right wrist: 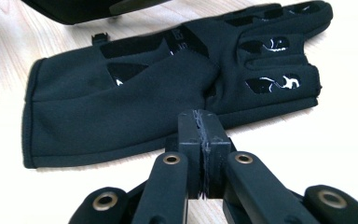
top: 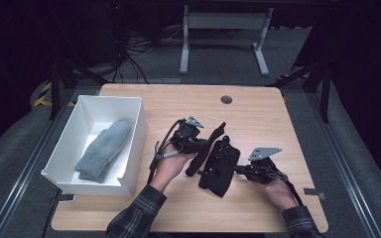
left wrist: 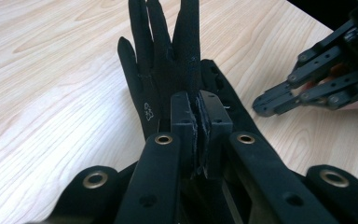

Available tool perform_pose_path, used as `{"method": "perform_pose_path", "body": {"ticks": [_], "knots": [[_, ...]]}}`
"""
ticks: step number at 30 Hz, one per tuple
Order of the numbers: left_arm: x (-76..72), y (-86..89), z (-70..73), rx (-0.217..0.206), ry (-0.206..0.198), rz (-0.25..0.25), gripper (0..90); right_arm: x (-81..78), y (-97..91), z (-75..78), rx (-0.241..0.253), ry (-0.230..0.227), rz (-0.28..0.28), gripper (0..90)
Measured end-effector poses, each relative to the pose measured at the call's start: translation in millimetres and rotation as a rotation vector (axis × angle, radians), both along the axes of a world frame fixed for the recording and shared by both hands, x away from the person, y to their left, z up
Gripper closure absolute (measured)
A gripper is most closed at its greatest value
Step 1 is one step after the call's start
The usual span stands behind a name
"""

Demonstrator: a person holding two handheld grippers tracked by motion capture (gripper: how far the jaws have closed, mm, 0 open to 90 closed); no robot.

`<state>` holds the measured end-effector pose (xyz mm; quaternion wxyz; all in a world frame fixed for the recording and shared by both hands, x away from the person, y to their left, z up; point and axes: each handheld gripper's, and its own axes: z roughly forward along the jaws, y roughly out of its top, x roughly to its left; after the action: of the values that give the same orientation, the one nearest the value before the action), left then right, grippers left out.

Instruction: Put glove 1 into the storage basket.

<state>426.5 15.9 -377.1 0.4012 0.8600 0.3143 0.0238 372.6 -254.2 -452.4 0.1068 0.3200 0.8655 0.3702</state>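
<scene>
Two black gloves lie mid-table. One black glove (top: 217, 133) hangs edge-on in my left gripper (top: 206, 145). In the left gripper view that glove (left wrist: 158, 70) runs up from between the pads, its fingers spread, and the left gripper (left wrist: 199, 116) is shut on it. The other black glove (top: 219, 171) lies flat. My right gripper (top: 237, 168) is at its right edge. Seen in the right gripper view, this glove (right wrist: 121, 112) lies palm up, its fabric creased toward the right gripper (right wrist: 203, 126), which is shut on the near edge. The right gripper (left wrist: 261, 105) also appears at the right of the left gripper view.
A white box (top: 136, 139) stands at the table's left with a grey mitten (top: 104, 148) lying in it. A round cable hole (top: 226, 99) sits near the far edge. Bare wood stretches behind and to the right of the gloves.
</scene>
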Motion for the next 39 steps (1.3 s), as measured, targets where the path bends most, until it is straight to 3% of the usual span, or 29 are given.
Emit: {"method": "perform_pose_path", "body": {"ticks": [10,21,24,27,32,33,36,39], "knots": [[-8.5,-18.7,-12.8,0.029,0.039,-0.008,86.4,5.3,3.2,-6.8,-0.019,0.006,-0.007,89.6],[-10.0,-51.5,-23.7,-0.025,0.061,-0.049,84.9,6.6,1.7,-7.9,-0.007,0.009,-0.016,89.6],[-9.6,-54.1,-25.6,-0.071,0.073,-0.059,74.9,6.2,0.3,-6.7,-0.006,0.003,-0.018,89.3],[-11.1,-52.0,-23.4,-0.060,0.047,-0.054,67.2,6.1,-6.1,-3.3,0.009,-0.003,-0.035,86.6],[-11.6,-44.1,-26.3,-0.004,0.016,-0.036,53.7,5.7,-30.9,2.7,-0.004,-0.049,-0.132,66.8],[-11.6,-44.1,-26.3,-0.004,0.016,-0.036,50.9,5.7,-30.9,2.7,-0.004,-0.049,-0.132,66.8],[-9.6,-40.8,-38.6,0.030,-0.009,-0.003,49.2,9.7,-46.2,1.2,-0.017,-0.059,-0.203,49.7],[-5.8,-38.5,-45.6,0.054,-0.003,0.024,44.1,13.0,-55.0,-1.4,-0.037,-0.063,-0.255,39.5]]}}
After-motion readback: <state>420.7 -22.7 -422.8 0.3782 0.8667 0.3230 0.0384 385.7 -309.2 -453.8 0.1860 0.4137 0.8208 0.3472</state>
